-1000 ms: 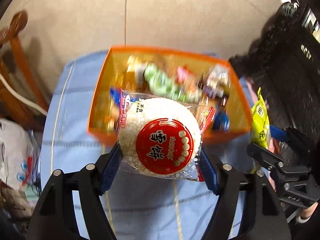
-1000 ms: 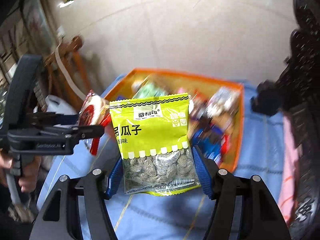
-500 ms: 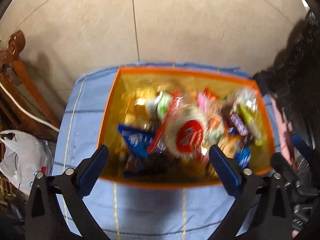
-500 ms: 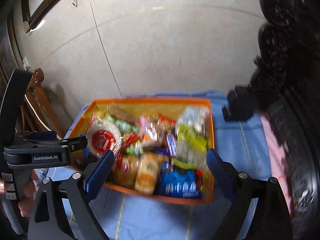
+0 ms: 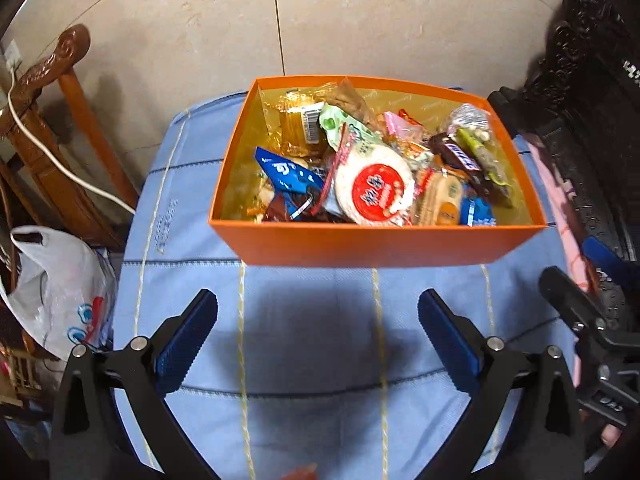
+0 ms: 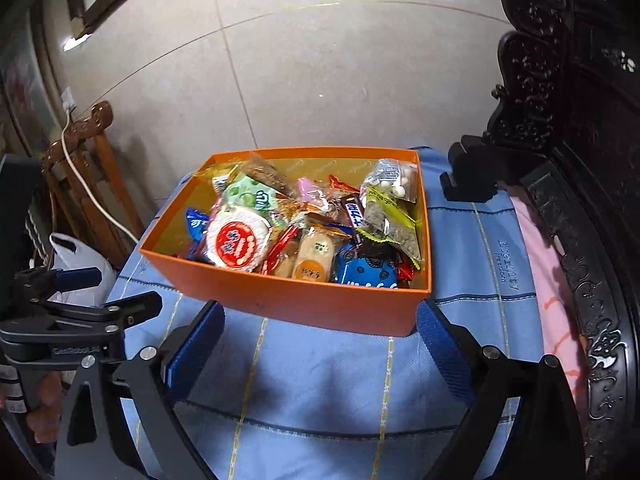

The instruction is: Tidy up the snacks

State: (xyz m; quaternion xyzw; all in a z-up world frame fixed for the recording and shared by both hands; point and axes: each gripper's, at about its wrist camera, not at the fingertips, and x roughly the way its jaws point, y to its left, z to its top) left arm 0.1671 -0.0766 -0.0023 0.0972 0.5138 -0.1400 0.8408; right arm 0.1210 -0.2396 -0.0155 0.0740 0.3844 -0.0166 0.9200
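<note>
An orange box [image 5: 376, 246] [image 6: 296, 300] full of wrapped snacks stands on the blue cloth. A round rice-cracker pack with a red label [image 5: 374, 192] [image 6: 236, 240] lies on top, left of centre. The yellow-green seed pack [image 6: 390, 220] [image 5: 480, 152] lies at the box's right side. My left gripper [image 5: 318, 304] hangs open over the cloth in front of the box, with nothing between its fingers. My right gripper [image 6: 320, 314] is near the box's front wall, its jaws opening and empty. Each gripper shows at the other view's edge.
The blue cloth [image 5: 320, 360] covers the table in front of the box. A wooden chair [image 5: 60, 120] and a white plastic bag [image 5: 56, 280] are at the left. Dark carved furniture [image 6: 560, 120] and a pink cloth [image 6: 556, 280] line the right. A black object [image 6: 468, 176] sits at the back right.
Both grippers let go of their packs, which now lie in the box. The jaws spread wide and both grippers have drawn back from the box toward the near cloth.
</note>
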